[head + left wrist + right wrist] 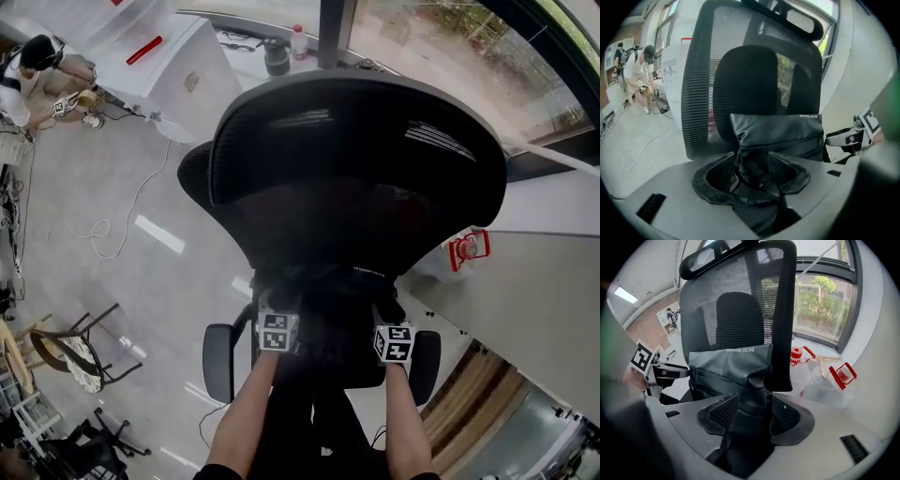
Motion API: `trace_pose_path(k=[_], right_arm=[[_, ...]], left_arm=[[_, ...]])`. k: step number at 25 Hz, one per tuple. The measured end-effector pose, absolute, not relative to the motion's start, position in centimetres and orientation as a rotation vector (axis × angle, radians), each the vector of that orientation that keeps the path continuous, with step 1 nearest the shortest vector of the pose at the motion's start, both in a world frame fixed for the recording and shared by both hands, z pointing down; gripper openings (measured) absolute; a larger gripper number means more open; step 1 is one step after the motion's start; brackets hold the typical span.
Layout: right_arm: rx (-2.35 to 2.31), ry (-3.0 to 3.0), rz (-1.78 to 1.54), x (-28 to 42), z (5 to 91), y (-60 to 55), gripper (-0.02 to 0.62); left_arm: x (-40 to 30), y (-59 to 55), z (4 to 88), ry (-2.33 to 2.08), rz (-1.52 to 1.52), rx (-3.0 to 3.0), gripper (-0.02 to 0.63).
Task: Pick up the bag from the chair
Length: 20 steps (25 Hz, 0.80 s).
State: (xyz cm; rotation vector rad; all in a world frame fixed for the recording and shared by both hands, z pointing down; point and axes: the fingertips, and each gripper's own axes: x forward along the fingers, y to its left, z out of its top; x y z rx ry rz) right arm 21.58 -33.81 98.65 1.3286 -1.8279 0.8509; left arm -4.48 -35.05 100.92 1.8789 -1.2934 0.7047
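A black leather-look bag [778, 133] stands on the seat of a black mesh office chair [356, 159], leaning against its backrest. My left gripper [752, 171] is shut on a fold of the bag's left side, the material bunched between its jaws. Over on the other side, my right gripper [750, 413] is shut on the bag [731, 366] too. In the head view both grippers [278, 330] [394, 342] sit side by side at the bag [328, 281], which is mostly hidden under the chair's backrest.
A white desk [553, 281] is to the right of the chair, with red-and-white items [834, 371] on it. The chair's armrests [217, 361] flank my arms. A person [37, 75] crouches far left. A cable [122, 225] lies on the floor.
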Motion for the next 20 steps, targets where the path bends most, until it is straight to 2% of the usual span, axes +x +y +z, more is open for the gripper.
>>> trace_pose_path(k=[12, 16, 20], right_arm=[[1.29, -1.839, 0.81, 21.6, 101.0, -36.0, 0.206], [1.297, -1.845, 0.83, 21.6, 101.2, -36.0, 0.206], [1.284, -1.824, 0.812, 21.4, 101.4, -36.0, 0.175]], left_arm=[[-4.1, -36.9, 102.7, -1.271, 0.697, 1.91, 0.195], [-4.2, -36.7, 102.8, -1.259, 0.723, 1.948, 0.158], [-4.3, -36.4, 102.8, -1.255, 0.728, 1.949, 0.11]])
